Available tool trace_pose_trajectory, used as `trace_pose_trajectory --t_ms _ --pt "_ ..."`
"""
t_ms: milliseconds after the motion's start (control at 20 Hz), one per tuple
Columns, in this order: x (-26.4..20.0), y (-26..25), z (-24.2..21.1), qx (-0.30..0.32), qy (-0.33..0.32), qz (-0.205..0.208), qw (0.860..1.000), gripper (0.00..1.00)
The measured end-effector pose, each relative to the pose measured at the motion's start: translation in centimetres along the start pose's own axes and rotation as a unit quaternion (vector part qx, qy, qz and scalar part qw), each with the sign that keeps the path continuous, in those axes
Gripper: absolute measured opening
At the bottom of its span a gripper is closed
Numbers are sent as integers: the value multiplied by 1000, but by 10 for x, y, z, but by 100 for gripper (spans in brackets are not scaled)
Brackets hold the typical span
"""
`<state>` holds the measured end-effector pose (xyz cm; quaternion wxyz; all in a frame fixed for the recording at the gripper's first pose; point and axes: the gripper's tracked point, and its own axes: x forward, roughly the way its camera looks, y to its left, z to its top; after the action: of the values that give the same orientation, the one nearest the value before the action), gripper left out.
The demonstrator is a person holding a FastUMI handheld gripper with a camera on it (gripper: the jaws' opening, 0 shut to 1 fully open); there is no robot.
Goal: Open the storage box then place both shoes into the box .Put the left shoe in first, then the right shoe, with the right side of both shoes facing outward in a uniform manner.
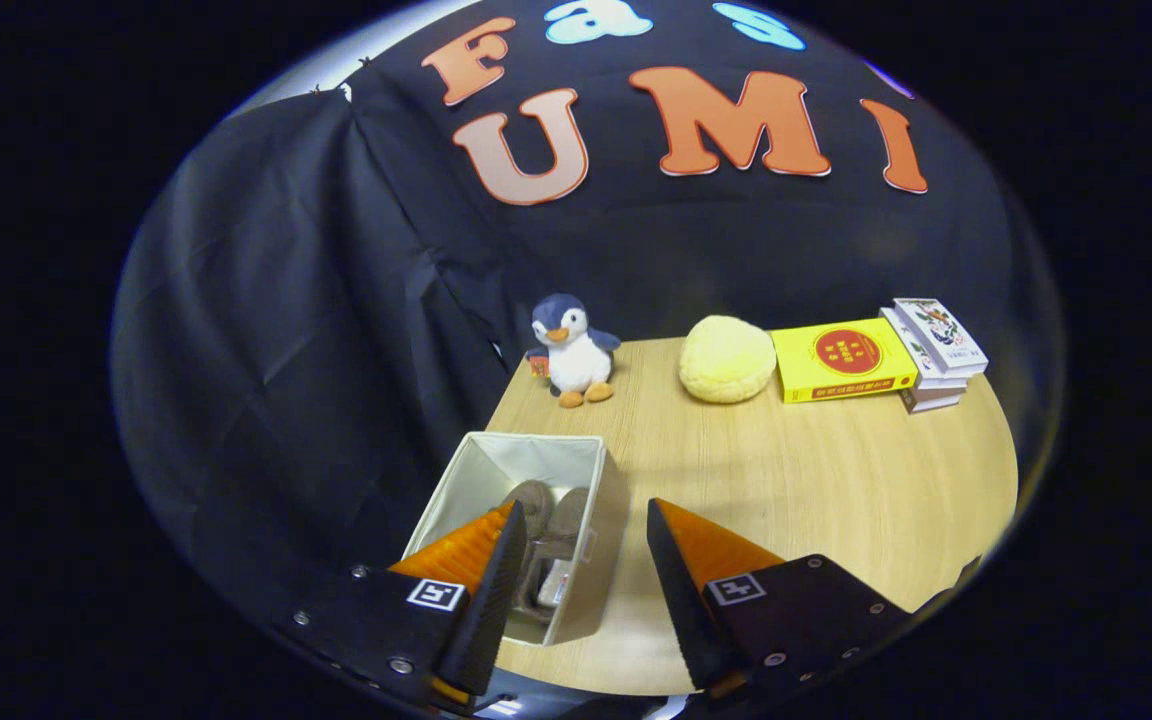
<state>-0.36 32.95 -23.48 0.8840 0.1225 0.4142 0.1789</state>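
The storage box [526,520] stands on the wooden table [836,500], near its left edge, and its top is open. Inside it we see two brown shoes [546,530], lying side by side. From the gripper [581,525] the box lies at about 11 o'clock, just ahead and a little to the left. One finger [481,560] hangs over the box's opening, and the other finger [681,560] is over the bare table beside the box's right wall. The fingers are spread wide and grasp nothing.

The long axis of the box runs from 6 to 12 o'clock, away from the gripper, leaning a little toward 1 o'clock. The shoes follow the same axis. We cannot tell which end of them is the toe, nor which side faces outward, because the finger hides part of them.

We judge that both shoes are already placed, so the next move is probably only to lift the gripper away, without touching the box's wall.

Farther away, at 12 o'clock, stands a penguin toy [571,350], and toward 1 o'clock lie a yellow cushion [726,358] and some books [876,358].
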Motion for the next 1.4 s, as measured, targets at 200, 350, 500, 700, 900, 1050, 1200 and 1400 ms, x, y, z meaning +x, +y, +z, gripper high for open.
trace_pose_trajectory --t_ms 200,350,500,700,900,1050,1200,1400 --pt "-45 -53 39 -24 -67 -9 997 85" --pt "-80 -97 69 -42 -120 -27 992 89" --pt "-120 -138 98 -75 -180 -57 979 92" --pt "-170 -173 121 -76 -247 -83 962 94" --pt "-208 -203 129 -58 -288 -76 953 94" --pt "-235 -230 133 -55 -323 -82 941 96" --pt "-254 -247 140 -69 -352 -97 928 96" --pt "-261 -257 143 -80 -366 -108 921 96"
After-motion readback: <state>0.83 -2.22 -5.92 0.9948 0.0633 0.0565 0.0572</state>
